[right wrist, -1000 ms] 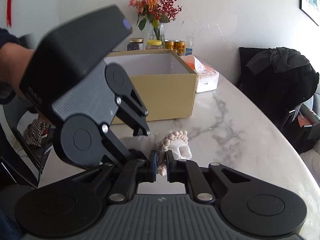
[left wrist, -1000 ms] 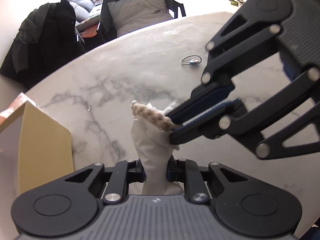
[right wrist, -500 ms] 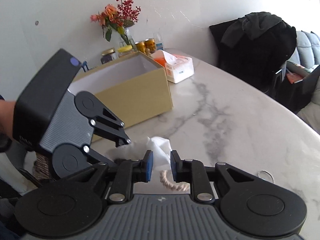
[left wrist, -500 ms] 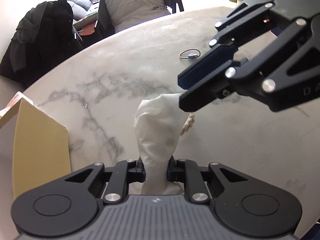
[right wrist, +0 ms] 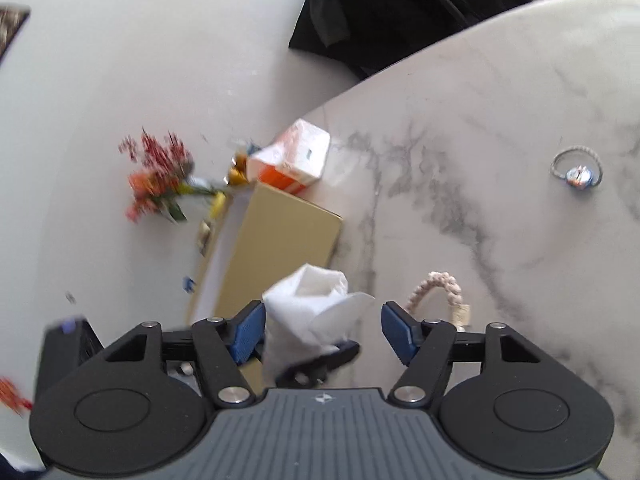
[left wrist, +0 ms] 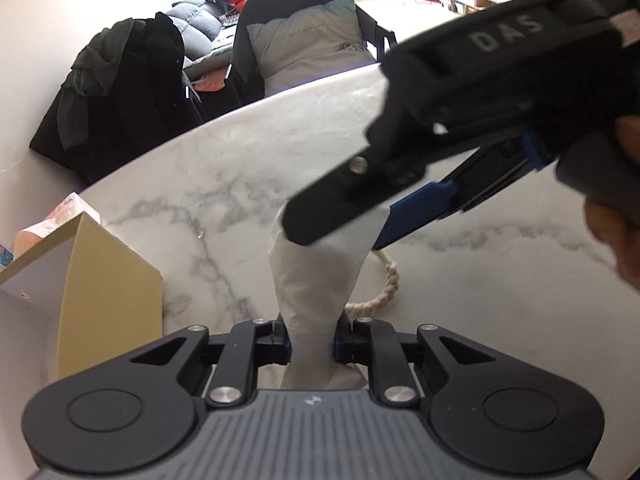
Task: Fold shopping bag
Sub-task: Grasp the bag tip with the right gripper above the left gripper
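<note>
Currently the left gripper (left wrist: 311,340) is clamping the white shopping bag (left wrist: 316,276), its jaws closed on the bunched lower end, so the bag is standing up as a narrow twisted column above the marble table (left wrist: 200,184). The right gripper (right wrist: 322,326) is reaching in from the side; its jaws have just been opening and are now standing apart with the bag's upper end (right wrist: 316,300) sitting loose between them, pads not pressing on it. The rope handle (right wrist: 438,290) is lying slack on the table just beside the bag.

Risks, as judged from here:
- Bag is crumpled rather than flat, so any fold made now is likely coming out lumpy or springing back.
- Right jaws closing now may be catching only a loose flap, which could slip out.
- Loose handle may be getting trapped in the fold or snagging on a finger.
- Cardboard box (left wrist: 108,280) is sitting near on the left gripper's side; a wide sweep could be knocking it.
</note>
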The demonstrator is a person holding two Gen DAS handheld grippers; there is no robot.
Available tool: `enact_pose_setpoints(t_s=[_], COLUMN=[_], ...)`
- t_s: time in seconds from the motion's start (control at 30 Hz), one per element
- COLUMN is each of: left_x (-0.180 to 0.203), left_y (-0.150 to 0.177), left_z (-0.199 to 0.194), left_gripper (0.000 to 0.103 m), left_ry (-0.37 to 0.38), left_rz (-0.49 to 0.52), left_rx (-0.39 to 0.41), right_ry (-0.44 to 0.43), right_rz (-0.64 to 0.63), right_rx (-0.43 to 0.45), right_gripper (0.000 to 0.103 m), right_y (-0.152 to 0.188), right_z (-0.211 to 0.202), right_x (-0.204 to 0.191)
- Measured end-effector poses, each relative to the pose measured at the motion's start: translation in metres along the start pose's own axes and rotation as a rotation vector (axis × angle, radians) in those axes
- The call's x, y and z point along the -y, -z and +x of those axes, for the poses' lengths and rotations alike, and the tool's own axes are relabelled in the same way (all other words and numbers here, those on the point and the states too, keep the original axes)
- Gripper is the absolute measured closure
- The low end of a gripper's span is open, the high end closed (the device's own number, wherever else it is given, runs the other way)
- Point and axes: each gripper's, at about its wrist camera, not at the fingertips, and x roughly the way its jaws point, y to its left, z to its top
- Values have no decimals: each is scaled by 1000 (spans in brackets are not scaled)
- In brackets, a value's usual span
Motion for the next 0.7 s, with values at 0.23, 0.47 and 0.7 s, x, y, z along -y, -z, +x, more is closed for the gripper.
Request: enact_pose_setpoints(t_s=[0.23, 0.47, 0.7], left_x=[-36, -37, -32], left_y=[-3, -8, -10], left_z=[-14, -25, -40], left_gripper=[87, 87, 87], left_ry=[213, 259, 316], left_rz=[-305, -320, -301], left_rx=[72, 123, 191], right_ry=[-169, -251, -290], right_rz=[115, 129, 111], right_rx=[86, 99, 90], right_gripper=[78, 79, 68], right_y=[5, 2, 0], right_z=[-12, -15, -23], right_x=[19, 24, 22])
